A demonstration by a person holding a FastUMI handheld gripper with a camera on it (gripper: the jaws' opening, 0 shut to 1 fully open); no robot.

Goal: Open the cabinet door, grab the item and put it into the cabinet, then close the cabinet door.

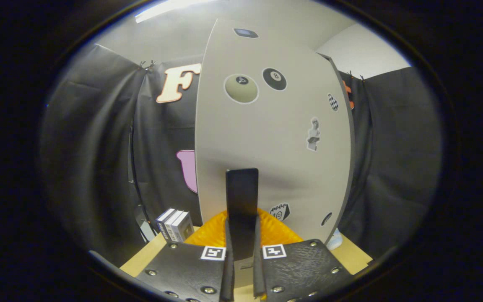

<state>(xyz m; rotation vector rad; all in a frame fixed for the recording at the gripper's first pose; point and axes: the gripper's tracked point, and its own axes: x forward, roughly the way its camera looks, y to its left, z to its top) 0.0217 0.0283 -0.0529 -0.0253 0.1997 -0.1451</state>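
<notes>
The grey cabinet door (275,138) stands upright just ahead of me, covered with several stickers. Its black vertical handle (242,201) runs down between my fingers. My gripper (242,268) is shut on the lower part of that handle, one finger on each side. An orange ribbed item (281,233) lies on the wooden table (149,256) at the foot of the door, behind the handle and partly hidden by it and by my fingers. Along the door's right side its edge (351,126) shows as a darker strip. I cannot tell whether the door is ajar.
A few small boxes (175,225) stand side by side on the table left of the orange item. A pale small object (334,241) sits at the door's lower right corner. Black cloth walls close in on both sides.
</notes>
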